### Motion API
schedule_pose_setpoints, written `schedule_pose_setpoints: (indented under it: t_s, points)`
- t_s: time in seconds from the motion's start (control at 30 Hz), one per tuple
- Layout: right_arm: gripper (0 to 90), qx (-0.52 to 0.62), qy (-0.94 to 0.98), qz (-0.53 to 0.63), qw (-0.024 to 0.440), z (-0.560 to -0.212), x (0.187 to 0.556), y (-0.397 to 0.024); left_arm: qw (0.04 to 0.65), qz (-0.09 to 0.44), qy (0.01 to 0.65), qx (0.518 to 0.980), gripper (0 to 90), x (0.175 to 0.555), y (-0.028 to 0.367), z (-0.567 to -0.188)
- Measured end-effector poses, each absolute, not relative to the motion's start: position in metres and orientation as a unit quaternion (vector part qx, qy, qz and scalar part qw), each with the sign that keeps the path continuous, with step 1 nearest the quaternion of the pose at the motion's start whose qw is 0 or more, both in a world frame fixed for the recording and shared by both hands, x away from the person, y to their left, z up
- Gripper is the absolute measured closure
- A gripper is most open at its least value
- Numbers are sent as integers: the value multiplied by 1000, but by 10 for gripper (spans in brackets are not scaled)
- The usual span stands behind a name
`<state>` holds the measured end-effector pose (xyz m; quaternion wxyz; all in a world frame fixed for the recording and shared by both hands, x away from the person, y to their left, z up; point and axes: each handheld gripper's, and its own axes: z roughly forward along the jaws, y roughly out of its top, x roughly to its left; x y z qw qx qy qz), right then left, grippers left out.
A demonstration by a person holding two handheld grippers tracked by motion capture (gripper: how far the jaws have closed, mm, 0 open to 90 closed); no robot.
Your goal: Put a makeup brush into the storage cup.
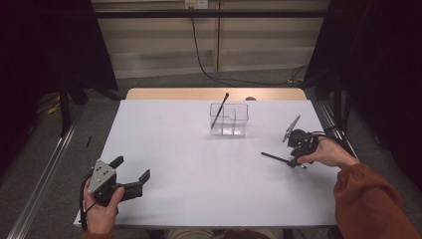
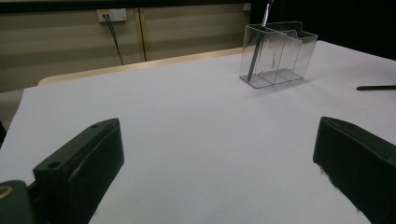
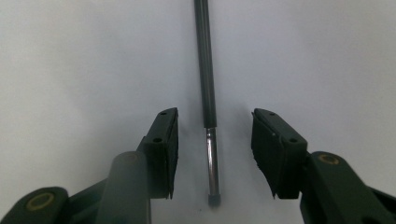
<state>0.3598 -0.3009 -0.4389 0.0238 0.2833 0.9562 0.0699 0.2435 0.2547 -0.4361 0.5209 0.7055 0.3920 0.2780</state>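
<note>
A black pen (image 3: 206, 65) with a silver end lies flat on the white worktop (image 1: 199, 164), at about 4 o'clock from the clear divided holder (image 1: 229, 119). The right tool (image 3: 214, 149) straddles the pen's silver end, its jaws partly closed with a gap on either side, the pads not touching it. A second pen (image 1: 219, 110) leans in the holder's left compartment. At about 8 o'clock on the worktop, the left tool (image 1: 133, 175) rests with jaws spread wide, grasping nothing.
</note>
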Motion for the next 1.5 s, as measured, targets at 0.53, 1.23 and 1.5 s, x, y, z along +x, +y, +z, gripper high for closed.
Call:
schedule_pose_setpoints:
  t_s: [0.53, 1.23, 1.5]
  points:
    - [746, 262, 964, 44, 0, -448, 360, -293, 517, 280, 388, 710, 19, 244, 253, -437]
    - [849, 288, 954, 78, -10, -448, 360, -304, 518, 278, 384, 712, 19, 247, 251, -437]
    - [849, 296, 951, 89, -6, -447, 359, -307, 518, 278, 384, 712, 19, 246, 251, -437]
